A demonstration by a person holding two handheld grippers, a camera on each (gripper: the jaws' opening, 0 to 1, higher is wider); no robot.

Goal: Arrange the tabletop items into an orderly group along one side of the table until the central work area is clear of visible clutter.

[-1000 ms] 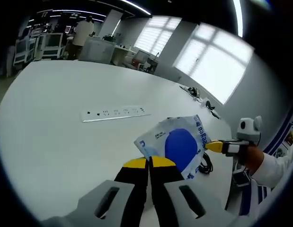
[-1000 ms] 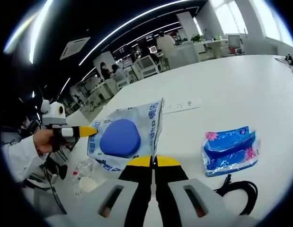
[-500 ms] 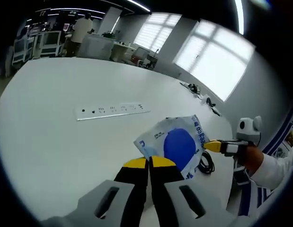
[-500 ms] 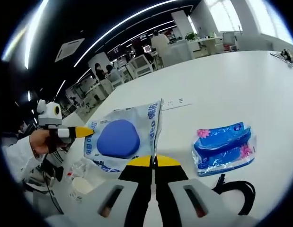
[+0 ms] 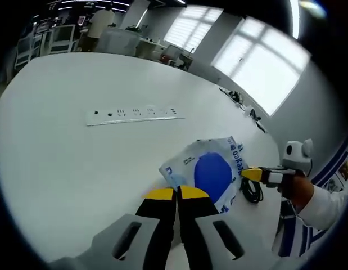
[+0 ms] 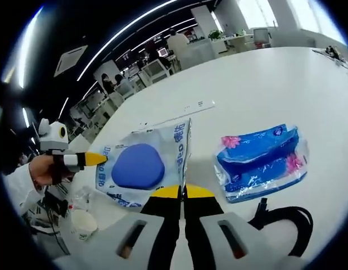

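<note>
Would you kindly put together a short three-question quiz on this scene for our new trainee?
1. True or false: both grippers are shut on the clear bag with the blue pad.
2. Multiple choice: in the right gripper view, what lies on the table just right of that bag? A) a mug B) the blue tissue pack C) a laptop
3. Fill in: the long white thing lying flat beyond the bag in the left gripper view is a ____.

Key
1. True: the left gripper and the right gripper each pinch an edge.
2. B
3. power strip
</note>
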